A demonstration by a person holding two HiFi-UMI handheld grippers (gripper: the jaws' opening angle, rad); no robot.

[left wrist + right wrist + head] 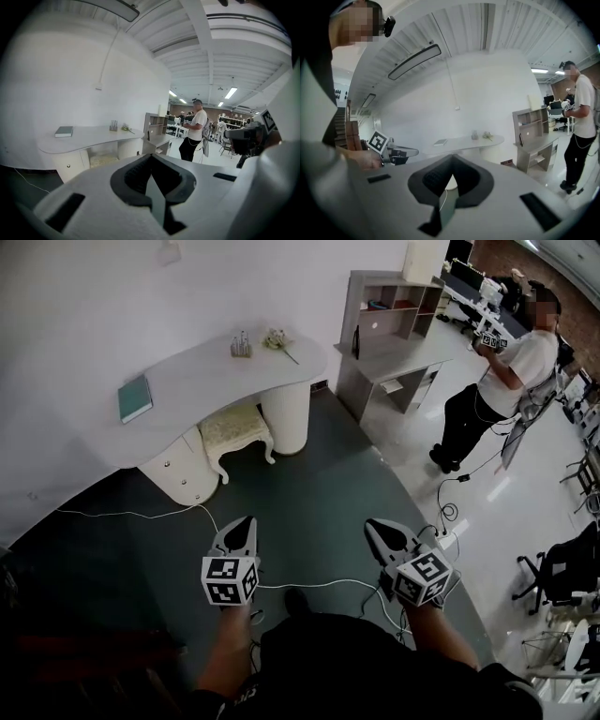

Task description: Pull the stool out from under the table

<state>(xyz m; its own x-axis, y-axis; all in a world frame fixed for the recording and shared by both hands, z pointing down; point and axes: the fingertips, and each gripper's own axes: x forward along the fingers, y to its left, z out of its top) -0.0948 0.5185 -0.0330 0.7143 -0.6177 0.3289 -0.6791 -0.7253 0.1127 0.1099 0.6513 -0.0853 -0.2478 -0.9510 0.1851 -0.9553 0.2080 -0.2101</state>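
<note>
At upper left, a teal book (135,397) lies flat on the smooth, white, curved table (202,371). The stool (236,427), with a textured cream seat and curved white legs, sits tucked under the table's edge between a drawer unit and a round column. Open dark carpet (309,493) lies in front of it, crossed by a thin white cable (131,515). Low in the frame, my left tongs (246,521) and right tongs (375,524) are both closed and empty, well apart from the stool. At upper right, 1 person (506,381) stands on pale floor.

Stool (236,430) half under table (202,371)
</note>
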